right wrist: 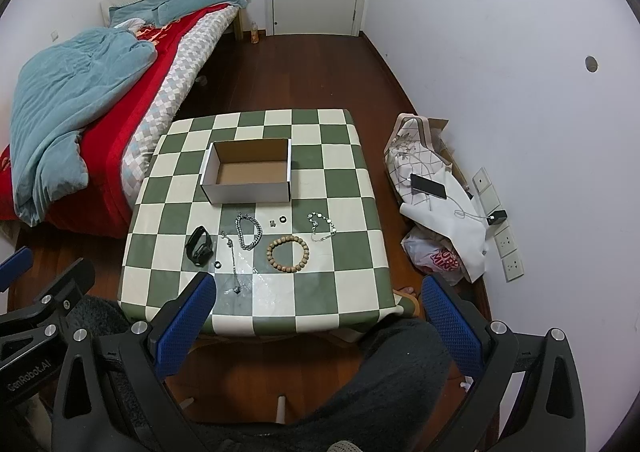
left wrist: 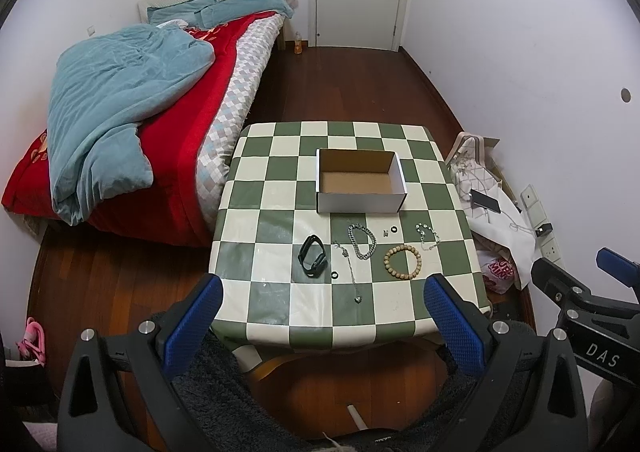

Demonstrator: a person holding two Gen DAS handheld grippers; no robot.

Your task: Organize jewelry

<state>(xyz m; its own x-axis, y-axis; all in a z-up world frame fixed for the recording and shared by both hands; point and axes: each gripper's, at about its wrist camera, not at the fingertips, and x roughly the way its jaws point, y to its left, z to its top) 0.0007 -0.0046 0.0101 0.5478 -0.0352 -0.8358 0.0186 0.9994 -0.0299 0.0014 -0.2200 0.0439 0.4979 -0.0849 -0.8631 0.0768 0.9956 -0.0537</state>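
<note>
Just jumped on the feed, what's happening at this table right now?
Nothing is being handled yet. Both tongs, left and right, hang open above the near edge of the checkered table. The cardboard box is empty. The jewelry lies loose in front of it: black watch band, silver chain bracelet, wooden bead bracelet, thin necklace.

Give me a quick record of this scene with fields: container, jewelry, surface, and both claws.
container: open white cardboard box, nothing inside
jewelry: black smart band, silver chain bracelet, wooden bead bracelet, all lying outside the box
surface: green-and-cream checkered tablecloth
left claw: open, holding nothing
right claw: open, holding nothing
</note>
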